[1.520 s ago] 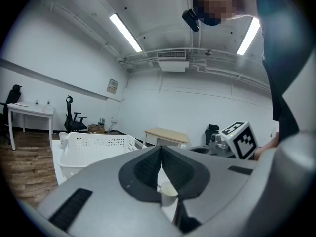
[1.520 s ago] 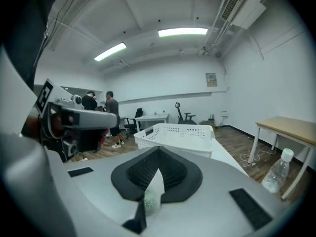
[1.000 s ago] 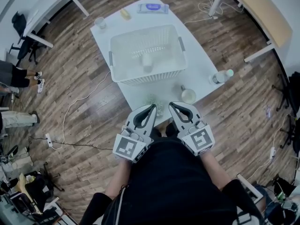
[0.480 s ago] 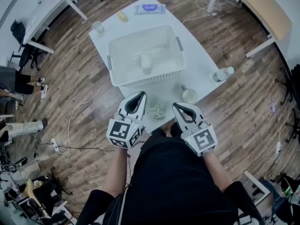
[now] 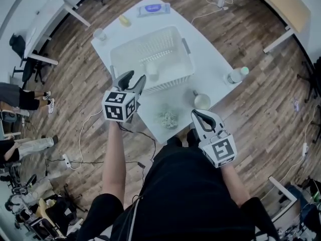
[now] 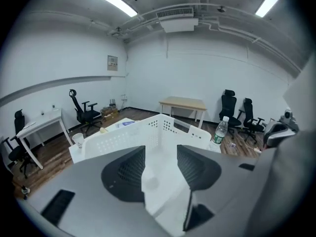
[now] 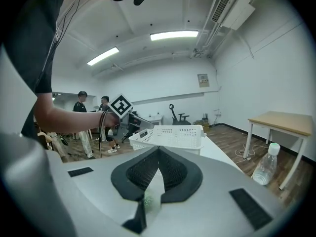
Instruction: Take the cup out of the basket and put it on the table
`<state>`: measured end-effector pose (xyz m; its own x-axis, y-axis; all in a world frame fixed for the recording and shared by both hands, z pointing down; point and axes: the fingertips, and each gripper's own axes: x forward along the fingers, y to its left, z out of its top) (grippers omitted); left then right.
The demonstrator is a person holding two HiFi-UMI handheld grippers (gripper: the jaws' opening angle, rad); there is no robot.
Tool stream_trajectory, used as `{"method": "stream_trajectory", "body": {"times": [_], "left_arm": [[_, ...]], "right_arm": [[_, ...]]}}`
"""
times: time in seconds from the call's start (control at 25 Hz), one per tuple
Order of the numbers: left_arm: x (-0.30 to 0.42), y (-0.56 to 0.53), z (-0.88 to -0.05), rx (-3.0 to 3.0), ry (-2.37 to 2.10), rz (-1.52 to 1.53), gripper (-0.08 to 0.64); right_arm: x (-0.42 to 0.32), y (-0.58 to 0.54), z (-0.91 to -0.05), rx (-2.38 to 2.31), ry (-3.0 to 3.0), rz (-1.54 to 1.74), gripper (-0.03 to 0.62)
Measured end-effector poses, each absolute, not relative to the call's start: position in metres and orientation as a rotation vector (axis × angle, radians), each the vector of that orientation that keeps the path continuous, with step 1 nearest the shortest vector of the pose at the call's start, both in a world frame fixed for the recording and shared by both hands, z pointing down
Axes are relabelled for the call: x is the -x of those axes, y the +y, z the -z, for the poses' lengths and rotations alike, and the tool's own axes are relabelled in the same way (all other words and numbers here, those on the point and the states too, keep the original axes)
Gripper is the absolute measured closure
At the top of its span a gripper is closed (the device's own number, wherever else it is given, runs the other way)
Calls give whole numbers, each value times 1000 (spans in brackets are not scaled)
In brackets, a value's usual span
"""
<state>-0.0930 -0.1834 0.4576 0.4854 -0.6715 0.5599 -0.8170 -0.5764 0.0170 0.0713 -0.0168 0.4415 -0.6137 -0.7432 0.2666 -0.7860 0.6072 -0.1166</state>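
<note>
Two tools in view: how does each one stand?

The left tool (image 5: 133, 79) has its jaws apart. They have just been opening, and nothing sits between the pads. Its own view looks past them at a corner of the white perforated plastic basket (image 5: 169, 81). The right tool (image 5: 198, 114) has its jaws pressed together, gripping nothing.

Where is each?

In the head view the left tool hangs at the basket's near left corner, pointing in toward it; whether it touches the rim I cannot tell. The right tool is well apart from the basket, at the near edge of the white table (image 5: 210, 49), close to the person's body.

And the cup?

The small white cup (image 5: 152, 70) is inside the basket, near the middle of the wall nearest the person. It is just ahead and to the right of the left tool's tips, apart from both tools.

What else is on the table?

A pale round vessel (image 5: 201, 101) is just beside the basket's near right corner. A crumpled clear wrapper (image 5: 167, 118) lies between the two tools, and a clear plastic bottle with a green cap (image 5: 234, 76) is near the right edge. Beyond the basket are a paper cup (image 5: 99, 33), a small yellow object (image 5: 123, 20) and a flat pack with a blue label (image 5: 153, 8).
</note>
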Motion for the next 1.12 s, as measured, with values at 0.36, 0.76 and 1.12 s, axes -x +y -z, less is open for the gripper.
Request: {"method": "stream_trajectory", "body": {"times": [0.36,0.76,1.12], "left_arm": [[84,-234,-527,-2238,-1040,-967,253],[82,-267,-584,-1983,-914,-1020,245],[95,-287,-638,-1796,-884,-1134,245]], "right_arm": [[-102,-23,-457,-1342,-2556,-395,568],[-132,-26,-473,-1410,-2475,-467,568],[-148,-33,-484,-1433,-2434,-502,568]]}}
